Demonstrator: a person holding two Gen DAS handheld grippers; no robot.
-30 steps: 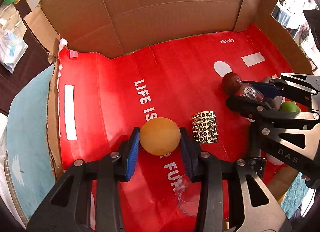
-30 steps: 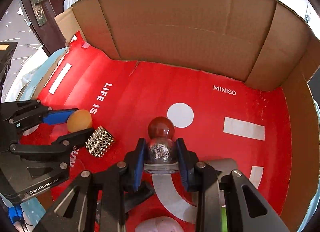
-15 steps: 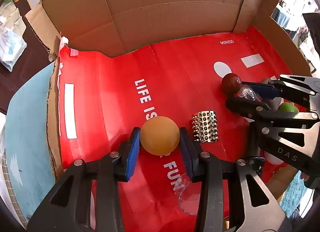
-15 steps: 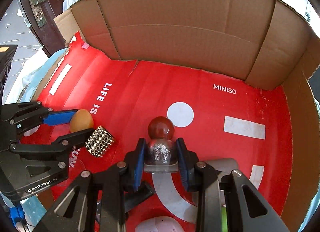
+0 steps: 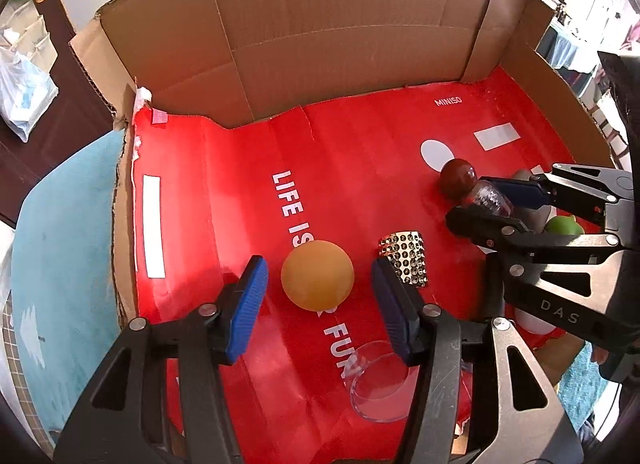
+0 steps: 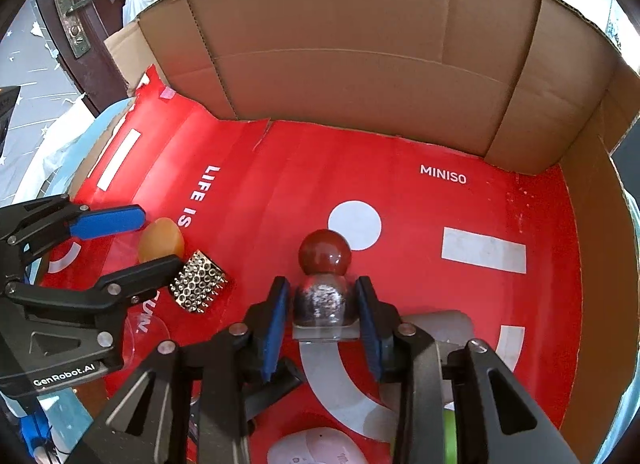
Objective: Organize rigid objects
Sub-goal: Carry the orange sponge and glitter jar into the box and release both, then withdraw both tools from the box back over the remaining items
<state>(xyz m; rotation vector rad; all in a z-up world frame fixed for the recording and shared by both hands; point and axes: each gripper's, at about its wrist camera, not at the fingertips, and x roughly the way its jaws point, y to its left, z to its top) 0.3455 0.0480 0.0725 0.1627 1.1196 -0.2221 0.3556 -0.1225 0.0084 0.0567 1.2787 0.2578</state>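
Note:
An orange ball (image 5: 318, 274) rests on the red liner (image 5: 360, 151) of a cardboard box. My left gripper (image 5: 318, 268) straddles it. Its jaws are opening, with a gap between each blue pad and the ball. A small clear bottle (image 6: 320, 300) holds silver glitter and has a dark red ball stopper (image 6: 325, 252). It sits between the pads of my right gripper (image 6: 322, 294). That gripper's jaws are opening too, and the pads stand just off the glass. The right wrist view shows the left gripper (image 6: 160, 242) around the ball (image 6: 160, 242).
A studded metal cuff (image 5: 404, 260) lies just right of the ball. A clear cup (image 5: 380, 380) lies under the left gripper's right finger. A green thing (image 5: 564, 225) and a white thing (image 6: 316, 448) lie at the near right. Cardboard walls (image 6: 360, 43) enclose the back and sides.
The left jaws have spread apart and let go of the orange ball. The right pads have eased slightly off the bottle. Neither hand has shifted.

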